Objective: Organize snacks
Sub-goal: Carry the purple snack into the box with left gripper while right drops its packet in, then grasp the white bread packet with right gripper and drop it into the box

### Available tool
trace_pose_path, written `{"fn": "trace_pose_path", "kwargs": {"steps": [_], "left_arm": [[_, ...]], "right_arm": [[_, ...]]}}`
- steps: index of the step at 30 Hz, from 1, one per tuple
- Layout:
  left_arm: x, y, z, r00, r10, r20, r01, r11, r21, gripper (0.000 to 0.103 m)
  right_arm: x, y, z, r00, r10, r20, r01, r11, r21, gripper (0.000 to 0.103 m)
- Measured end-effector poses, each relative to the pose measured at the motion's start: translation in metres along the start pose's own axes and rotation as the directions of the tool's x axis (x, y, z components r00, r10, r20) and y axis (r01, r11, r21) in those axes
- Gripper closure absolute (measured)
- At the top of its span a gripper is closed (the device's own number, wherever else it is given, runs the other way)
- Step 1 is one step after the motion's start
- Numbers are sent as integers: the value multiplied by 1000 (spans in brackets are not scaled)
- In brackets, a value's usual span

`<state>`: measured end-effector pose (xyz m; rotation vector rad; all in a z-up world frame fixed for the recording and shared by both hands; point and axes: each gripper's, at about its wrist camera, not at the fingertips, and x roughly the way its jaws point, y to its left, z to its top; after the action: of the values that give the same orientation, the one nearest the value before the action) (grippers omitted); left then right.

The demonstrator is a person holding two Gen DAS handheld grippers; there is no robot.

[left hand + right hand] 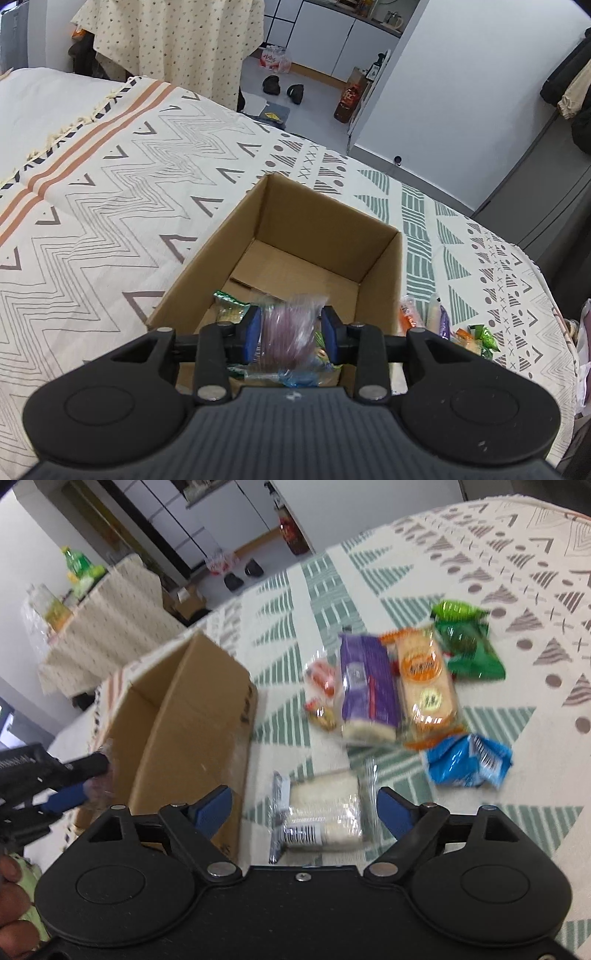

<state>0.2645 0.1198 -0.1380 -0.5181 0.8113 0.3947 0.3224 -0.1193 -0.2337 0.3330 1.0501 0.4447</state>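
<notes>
My left gripper (291,332) is shut on a clear packet with a purple snack (290,328), held over the near end of the open cardboard box (314,236). A green packet (231,306) and other wrappers lie inside the box below it. My right gripper (304,810) stands open just above a clear packet of pale wafers (325,818) on the bedspread, right of the box (192,716). Beyond it lie a purple packet (369,686), an orange cracker packet (424,683), a green packet (467,642), a blue packet (467,760) and a red-orange one (321,686).
Box and snacks sit on a patterned bedspread (110,184). The left gripper (77,794) shows at the box's left side in the right wrist view, with a hand (11,904) below. Past the bed are a cloth-covered table (110,616), slippers (282,88) and cabinets.
</notes>
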Motion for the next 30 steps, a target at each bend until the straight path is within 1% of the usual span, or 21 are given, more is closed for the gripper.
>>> {"fn": "trace_pose_path", "kwargs": {"steps": [2, 4, 5, 6, 7, 9, 15, 20, 23, 30], "left_arm": [[2, 2, 0, 1000, -3, -15, 3, 1000, -5, 65], [4, 6, 0, 999, -8, -37, 7, 1000, -13, 59], [4, 8, -1, 999, -8, -41, 7, 1000, -22, 55], [3, 9, -1, 999, -8, -39, 7, 1000, -31, 53], [2, 11, -1, 999, -7, -37, 6, 999, -35, 52], [2, 14, -1, 999, -2, -36, 1, 999, -38, 45], [-1, 21, 1, 999, 5, -38, -7, 998, -62, 39], [-6, 27, 1, 999, -5, -33, 2, 998, -68, 37], [-9, 27, 0, 999, -11, -35, 8, 998, -68, 37], [-22, 30, 7, 1000, -19, -22, 18, 998, -62, 37]], "right_arm": [[8, 3, -3, 1000, -18, -25, 18, 1000, -13, 18], [14, 7, -6, 998, -48, -41, 47, 998, -33, 20], [16, 8, -7, 997, -60, -42, 58, 997, -42, 29], [17, 8, -7, 997, -67, -43, 64, 997, -47, 45], [17, 8, -7, 997, -66, -43, 64, 997, -47, 45], [15, 8, -6, 998, -61, -34, 60, 997, -45, 51], [2, 12, 0, 999, -44, 19, 44, 998, -33, 55], [-16, 21, 10, 997, -15, 73, 16, 1000, -20, 56], [-28, 30, 19, 994, -2, 111, 5, 1000, -29, 56], [-53, 61, 38, 979, 64, 195, -52, 997, -63, 56]]}}
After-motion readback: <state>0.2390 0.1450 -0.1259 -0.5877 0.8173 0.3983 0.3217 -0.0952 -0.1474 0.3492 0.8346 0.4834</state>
